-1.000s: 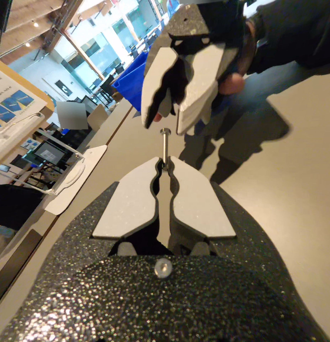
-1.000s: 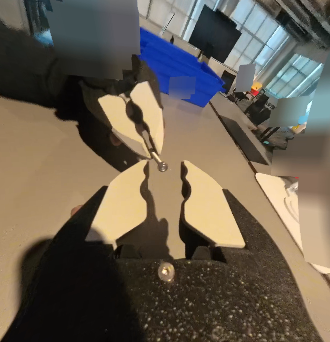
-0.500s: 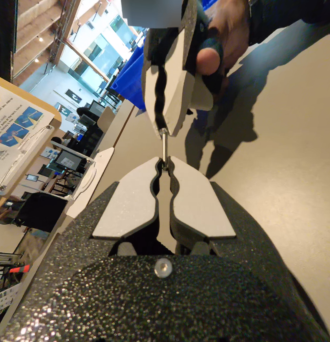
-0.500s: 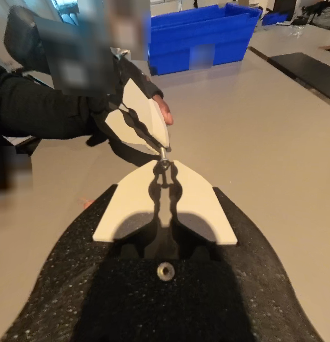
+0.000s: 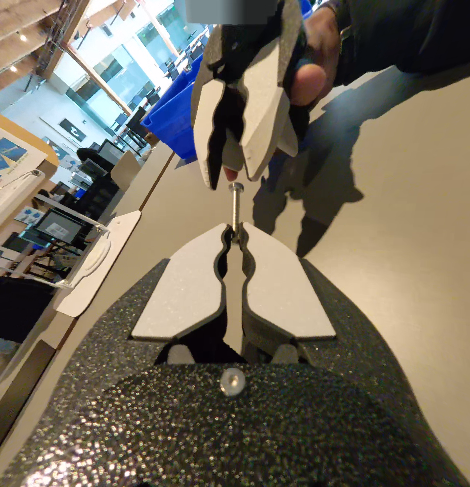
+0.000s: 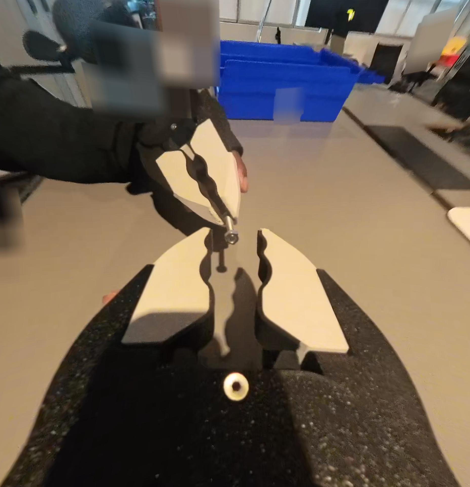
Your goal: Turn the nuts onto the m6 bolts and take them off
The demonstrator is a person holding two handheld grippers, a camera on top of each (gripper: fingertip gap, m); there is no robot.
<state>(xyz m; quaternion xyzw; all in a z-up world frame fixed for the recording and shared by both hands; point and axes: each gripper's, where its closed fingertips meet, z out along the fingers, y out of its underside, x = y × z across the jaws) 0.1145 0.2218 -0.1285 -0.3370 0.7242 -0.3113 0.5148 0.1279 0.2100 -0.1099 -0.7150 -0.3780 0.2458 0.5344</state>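
Note:
A silver M6 bolt (image 5: pixel 235 208) is held at its threaded end in the tips of my left gripper (image 5: pixel 235 227), which is shut on it. The shaft points away from that gripper, round head outward. My right gripper (image 6: pixel 234 231) is open, its fingertips on either side of the bolt head (image 6: pixel 231 238) without touching it. In the left wrist view the right gripper (image 5: pixel 232 182) hangs just above the head. In the right wrist view the left gripper (image 6: pixel 226 219) comes in from the upper left. No nut shows plainly.
Both grippers are above a beige table (image 6: pixel 334 210). Blue bins (image 6: pixel 281 79) stand at its far end and show in the left wrist view too (image 5: pixel 173 123). A white tray (image 5: pixel 96 263) lies at the table's side. A dark mat (image 6: pixel 413 158) lies beyond. My two grippers' fingertips are within a few centimetres of each other.
Half a second ago my right gripper was shut on the bolt head and turned on edge. It has opened, let go and rolled back flat. The left gripper still holds the bolt.

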